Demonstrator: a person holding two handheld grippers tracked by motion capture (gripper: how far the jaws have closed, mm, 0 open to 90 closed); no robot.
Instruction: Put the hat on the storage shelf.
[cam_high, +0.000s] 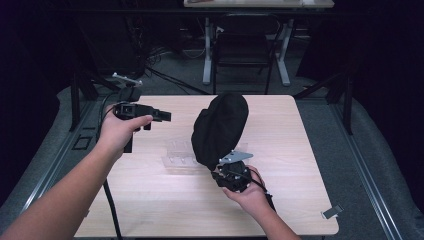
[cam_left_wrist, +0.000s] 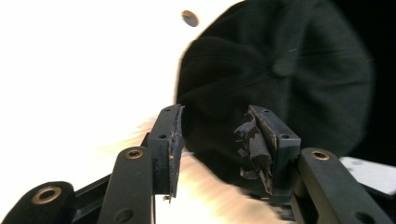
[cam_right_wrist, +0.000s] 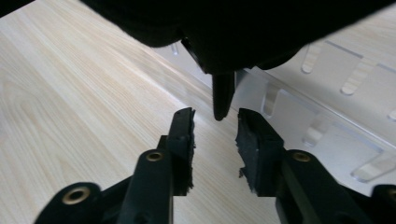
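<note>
Nearest to me, at about five o'clock on the table (cam_high: 150, 200), my right gripper (cam_high: 226, 172) sits in my right hand (cam_high: 250, 196) with its jaws parted and nothing pressed between the pads. In the right gripper view (cam_right_wrist: 215, 140) a narrow black strap end (cam_right_wrist: 222, 98) hangs from the cap's underside into the gap just ahead of the pads, touching neither that I can see.

Just beyond, near the table's centre, stands the black cap (cam_high: 220, 127). It is plain dark fabric, tilted up on its lower edge with its rounded crown leaning away toward one o'clock. It rests against a clear plastic holder (cam_high: 180, 155) with slots cut in it, which lies flat on the pale wood at the cap's eight o'clock.

From the left gripper view the cap (cam_left_wrist: 280, 79) shows stitched panel seams meeting at a small fabric button (cam_left_wrist: 283, 67) on top. I can read no brand, label or writing on it, or anywhere on the table.

Farther out, at about ten o'clock, my left hand (cam_high: 120, 132) holds the left gripper (cam_high: 162, 116) in the air, pointing toward the cap and well apart from it. Its jaws stand open (cam_left_wrist: 212, 140) with nothing between them, and the pad lining on one side is torn and ragged.

Beyond the table's far edge, at twelve o'clock, a dark chair (cam_high: 243, 47) stands at a desk.
</note>
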